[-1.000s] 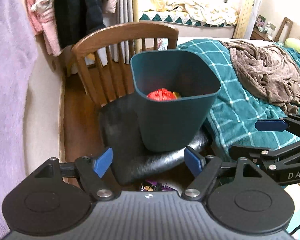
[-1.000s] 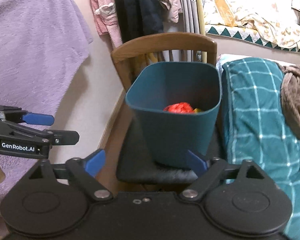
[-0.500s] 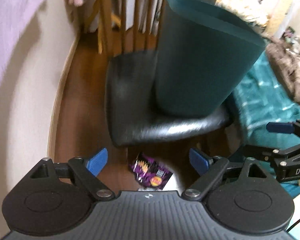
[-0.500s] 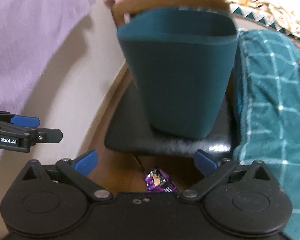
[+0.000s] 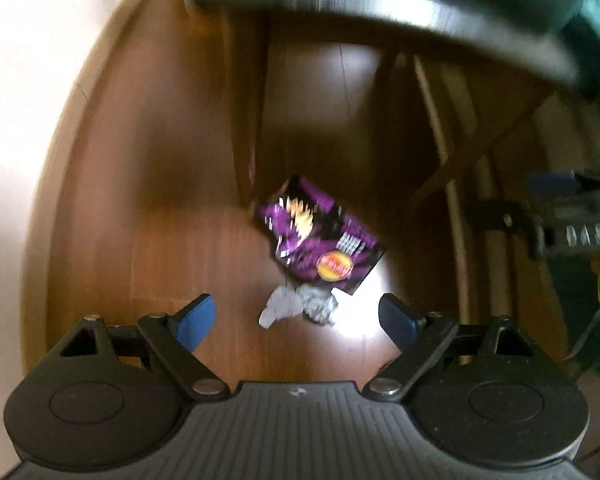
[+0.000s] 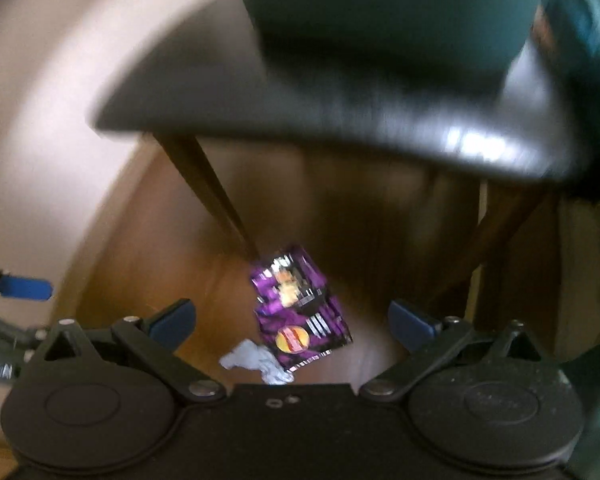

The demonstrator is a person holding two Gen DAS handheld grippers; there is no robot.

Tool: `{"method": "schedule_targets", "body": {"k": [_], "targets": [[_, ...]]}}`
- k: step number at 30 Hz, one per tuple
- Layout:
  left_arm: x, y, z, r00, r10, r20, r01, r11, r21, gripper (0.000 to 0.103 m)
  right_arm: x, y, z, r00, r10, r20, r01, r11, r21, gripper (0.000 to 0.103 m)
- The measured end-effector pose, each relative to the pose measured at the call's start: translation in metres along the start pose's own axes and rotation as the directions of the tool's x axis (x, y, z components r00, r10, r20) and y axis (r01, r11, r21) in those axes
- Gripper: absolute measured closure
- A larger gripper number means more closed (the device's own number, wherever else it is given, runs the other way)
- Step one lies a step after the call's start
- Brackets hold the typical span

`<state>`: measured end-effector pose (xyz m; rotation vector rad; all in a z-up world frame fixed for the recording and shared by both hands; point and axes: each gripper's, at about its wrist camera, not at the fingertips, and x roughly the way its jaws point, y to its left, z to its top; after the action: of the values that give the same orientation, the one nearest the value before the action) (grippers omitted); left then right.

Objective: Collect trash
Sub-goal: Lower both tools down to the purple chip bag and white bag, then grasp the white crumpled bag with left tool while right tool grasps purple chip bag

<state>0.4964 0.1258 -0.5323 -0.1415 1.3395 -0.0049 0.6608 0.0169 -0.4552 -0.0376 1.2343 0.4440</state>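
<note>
A purple snack wrapper (image 5: 318,236) lies flat on the wooden floor (image 5: 172,184) beneath a chair, with a crumpled white tissue (image 5: 300,306) just in front of it. My left gripper (image 5: 298,316) hangs open above the floor, and the tissue lies between its blue fingertips without touching them. The right wrist view shows the same wrapper (image 6: 300,308) and tissue (image 6: 256,362). There my right gripper (image 6: 292,320) is open wide over the wrapper, not touching it. The teal bin (image 6: 388,12) stands on the chair seat above.
The chair's black seat (image 6: 340,100) overhangs the trash, and its wooden legs (image 6: 208,196) stand close behind the wrapper. A pale wall (image 5: 16,80) curves along the left. Teal bedding (image 6: 592,40) hangs at the right. The other gripper's arm shows at each view's edge.
Both grippers dropped from bin height to just above the floor and tilted steeply down. Both pairs of jaws widened. The wrapper and tissue came into full view under the chair.
</note>
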Motion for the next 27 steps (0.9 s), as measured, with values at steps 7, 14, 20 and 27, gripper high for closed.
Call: {"method": "schedule_targets", "body": {"k": [7,14,20,27], "targets": [[0.116,-0.008,-0.029,0.999,0.0,-0.052,0.006,0.993,0.117,0.014,0.134,-0.032,-0.038,0.993,-0.018,-0.115,0.03,0.994,0.104,0.001],[0.218,-0.002,-0.042,0.993,0.024,-0.117,0.0,0.979,0.204,0.014,0.233,-0.07,-0.069,0.986,-0.031,-0.164,0.087,0.933,0.349,0.001],[0.281,0.01,-0.039,0.985,-0.007,-0.17,0.046,0.972,0.229,0.014,0.293,-0.092,-0.096,0.988,0.06,-0.139,0.041,0.782,0.622,0.002],[0.333,0.02,-0.032,0.964,-0.075,-0.255,0.125,0.975,0.184,0.014,0.326,-0.099,-0.108,0.981,0.137,-0.138,0.009,0.679,0.734,0.008]]}}
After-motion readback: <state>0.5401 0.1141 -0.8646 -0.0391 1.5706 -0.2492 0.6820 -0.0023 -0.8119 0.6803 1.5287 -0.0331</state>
